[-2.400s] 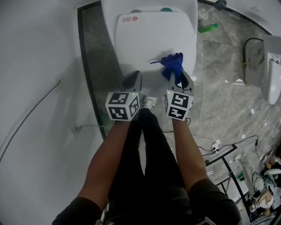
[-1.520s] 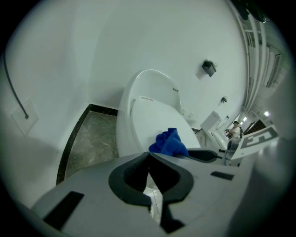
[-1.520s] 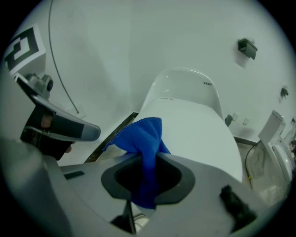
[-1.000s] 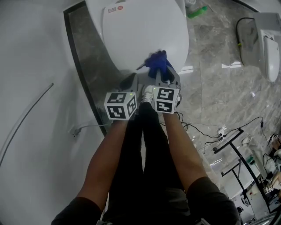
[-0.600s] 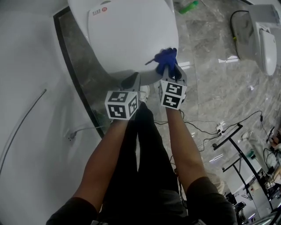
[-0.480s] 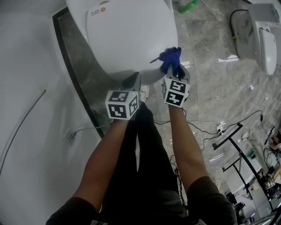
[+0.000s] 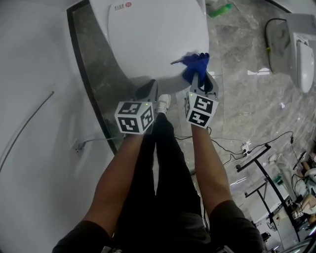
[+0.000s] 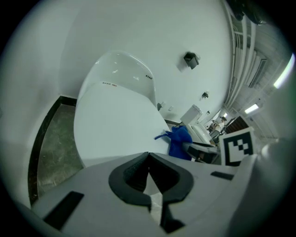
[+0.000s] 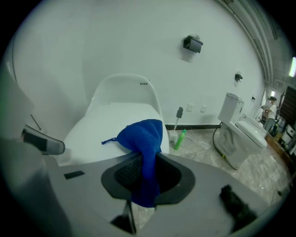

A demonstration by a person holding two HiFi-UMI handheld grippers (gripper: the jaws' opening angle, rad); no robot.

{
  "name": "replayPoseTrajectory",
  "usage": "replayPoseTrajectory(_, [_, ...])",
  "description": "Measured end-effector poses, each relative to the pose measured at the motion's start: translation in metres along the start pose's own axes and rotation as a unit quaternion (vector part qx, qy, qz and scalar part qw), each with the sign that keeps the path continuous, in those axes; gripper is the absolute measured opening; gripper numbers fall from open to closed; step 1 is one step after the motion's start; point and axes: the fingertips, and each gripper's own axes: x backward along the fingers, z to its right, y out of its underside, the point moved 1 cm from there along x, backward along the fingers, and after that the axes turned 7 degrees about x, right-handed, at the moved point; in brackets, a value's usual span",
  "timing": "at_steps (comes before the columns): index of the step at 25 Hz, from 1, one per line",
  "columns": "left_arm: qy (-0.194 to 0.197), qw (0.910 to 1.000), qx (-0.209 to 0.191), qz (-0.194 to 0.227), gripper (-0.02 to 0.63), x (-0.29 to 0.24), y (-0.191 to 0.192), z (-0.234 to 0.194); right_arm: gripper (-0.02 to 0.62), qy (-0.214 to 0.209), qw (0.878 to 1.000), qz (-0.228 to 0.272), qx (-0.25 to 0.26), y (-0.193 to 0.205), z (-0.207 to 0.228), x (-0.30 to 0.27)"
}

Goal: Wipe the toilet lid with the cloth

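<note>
The white toilet lid is closed; it also fills the left gripper view and the right gripper view. My right gripper is shut on the blue cloth, whose bunched end rests on the lid's front right edge. In its own view the cloth hangs down between the dark jaws of the right gripper. My left gripper is shut with nothing in it, just in front of the lid's front edge. Its own view shows the left gripper with jaws together and the cloth to its right.
A dark grey floor strip curves along the white wall at the left. A green bottle lies on the marble floor behind the toilet, and a second white toilet stands at the right. Cables and a black stand lie nearer me.
My right gripper has slid the cloth rightward along the lid's front edge, from near the front centre to the front right. The left gripper has stayed by the front edge.
</note>
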Motion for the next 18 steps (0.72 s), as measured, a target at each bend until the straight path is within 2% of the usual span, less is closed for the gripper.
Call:
replayPoseTrajectory(3, [-0.018, 0.9998, 0.003, 0.012, 0.011, 0.015, 0.000, -0.015, 0.067, -0.039, 0.999, 0.018, 0.011, -0.013, -0.042, 0.023])
replayPoseTrajectory(6, [-0.045, 0.9983, 0.025, 0.025, 0.011, 0.034, 0.003, -0.041, 0.067, -0.078, 0.997, 0.015, 0.018, -0.011, -0.085, 0.037])
replayPoseTrajectory(13, [-0.101, 0.9936, 0.046, 0.018, 0.011, 0.065, 0.025, -0.095, 0.067, -0.163, 0.987, 0.004, 0.011, 0.004, -0.170, 0.043])
replayPoseTrajectory(18, [-0.103, 0.9934, 0.049, 0.010, 0.011, 0.063, 0.037, -0.101, 0.067, -0.174, 0.983, -0.024, 0.057, 0.019, -0.198, 0.031])
